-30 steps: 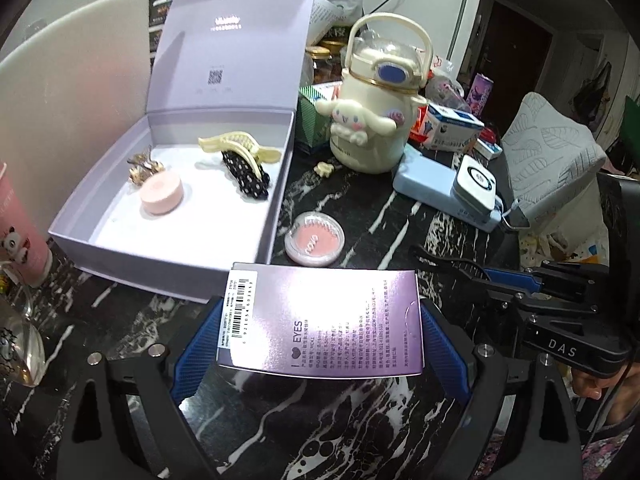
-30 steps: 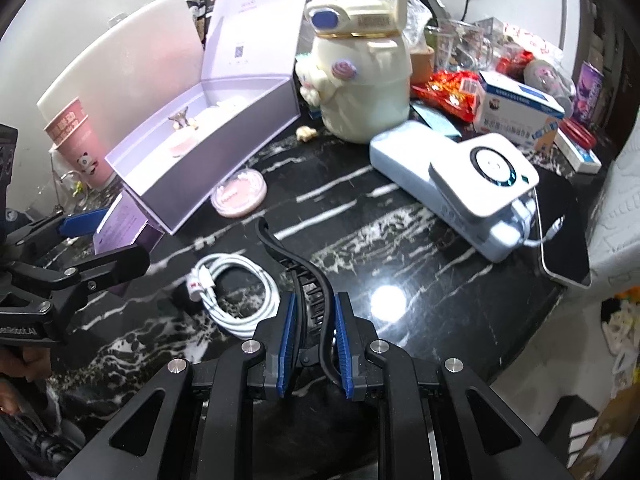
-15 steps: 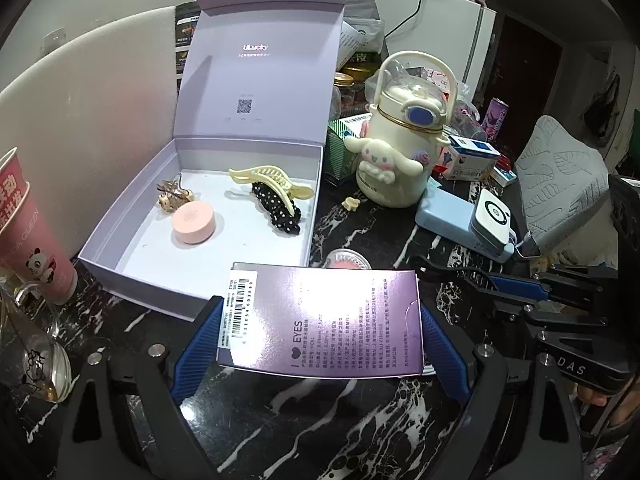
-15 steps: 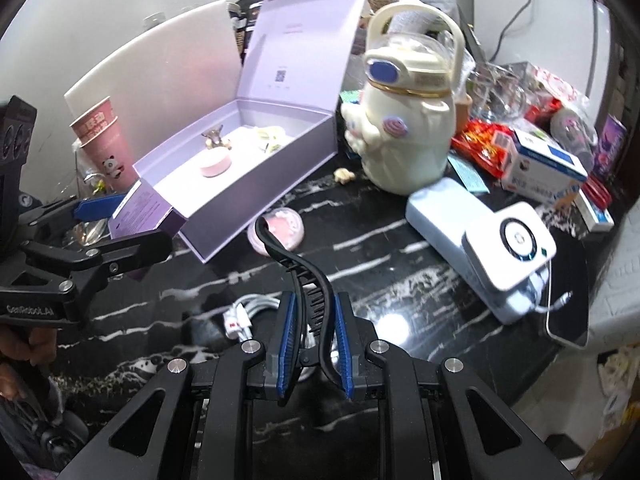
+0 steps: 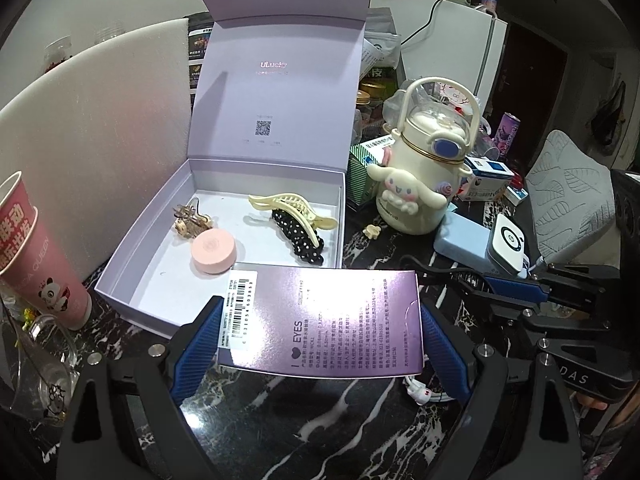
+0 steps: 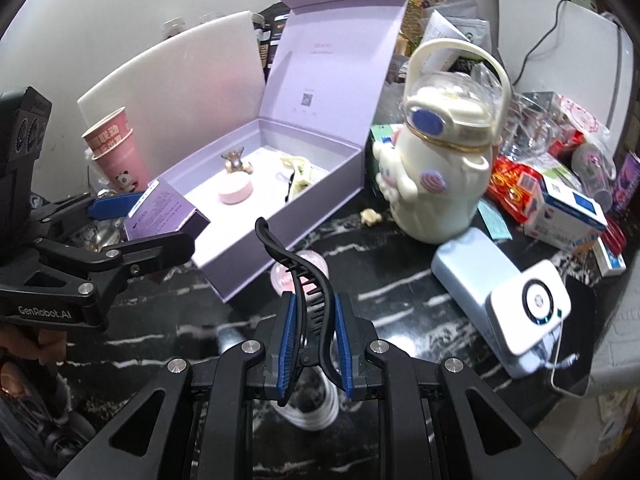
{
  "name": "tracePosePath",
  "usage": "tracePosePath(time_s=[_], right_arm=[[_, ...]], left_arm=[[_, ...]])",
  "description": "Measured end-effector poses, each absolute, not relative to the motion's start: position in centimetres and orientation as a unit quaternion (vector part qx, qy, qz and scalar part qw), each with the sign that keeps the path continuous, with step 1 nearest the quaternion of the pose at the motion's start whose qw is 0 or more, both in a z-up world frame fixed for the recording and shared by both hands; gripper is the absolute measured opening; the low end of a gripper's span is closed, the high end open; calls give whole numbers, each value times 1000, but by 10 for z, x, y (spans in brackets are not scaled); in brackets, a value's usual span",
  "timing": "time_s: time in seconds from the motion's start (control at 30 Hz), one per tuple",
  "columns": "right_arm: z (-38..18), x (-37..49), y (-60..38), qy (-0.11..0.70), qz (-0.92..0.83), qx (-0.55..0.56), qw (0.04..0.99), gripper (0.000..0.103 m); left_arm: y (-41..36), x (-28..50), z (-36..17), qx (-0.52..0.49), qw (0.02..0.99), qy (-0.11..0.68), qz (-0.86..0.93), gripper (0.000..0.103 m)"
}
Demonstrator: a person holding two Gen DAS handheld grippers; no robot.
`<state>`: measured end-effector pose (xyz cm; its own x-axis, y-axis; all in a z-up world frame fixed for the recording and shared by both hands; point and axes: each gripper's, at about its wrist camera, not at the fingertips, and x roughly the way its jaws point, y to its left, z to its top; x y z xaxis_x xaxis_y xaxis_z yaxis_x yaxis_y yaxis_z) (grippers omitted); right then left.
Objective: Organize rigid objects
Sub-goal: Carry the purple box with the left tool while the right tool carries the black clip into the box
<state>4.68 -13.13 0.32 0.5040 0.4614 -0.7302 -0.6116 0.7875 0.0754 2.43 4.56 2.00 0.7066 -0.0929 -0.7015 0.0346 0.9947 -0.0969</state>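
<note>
My left gripper (image 5: 320,320) is shut on a flat purple carton (image 5: 324,322) marked EYES and holds it above the near edge of the open lilac gift box (image 5: 120,284). The box holds a pink round case (image 5: 213,256), a cream hair claw (image 5: 288,208), a black dotted scrunchie (image 5: 298,240) and a gold clip (image 5: 191,220). My right gripper (image 6: 314,336) is shut on a black hair claw (image 6: 308,276) and holds it above the marble table, right of the box (image 6: 280,236). The left gripper (image 6: 132,232) shows in the right wrist view with the carton (image 6: 160,212).
A cream Cinnamoroll bottle (image 5: 424,184) stands right of the box. A blue power bank with a white charger (image 6: 516,300) lies further right. A pink round compact (image 6: 296,276) and a white cable (image 6: 312,408) lie on the table. Pink paper cups (image 5: 32,256) stand left.
Both grippers have risen and drawn back with their loads. The left one with the carton now sits over the box's near edge. The right one has lifted the black claw well above the cable.
</note>
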Motion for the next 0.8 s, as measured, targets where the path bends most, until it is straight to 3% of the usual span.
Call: tracePosePath(time_s=[0.8], right_arm=[[22, 103, -67, 368, 353, -124, 851, 19]], left_arm=[[97, 78, 31, -49, 930, 366, 5, 93]])
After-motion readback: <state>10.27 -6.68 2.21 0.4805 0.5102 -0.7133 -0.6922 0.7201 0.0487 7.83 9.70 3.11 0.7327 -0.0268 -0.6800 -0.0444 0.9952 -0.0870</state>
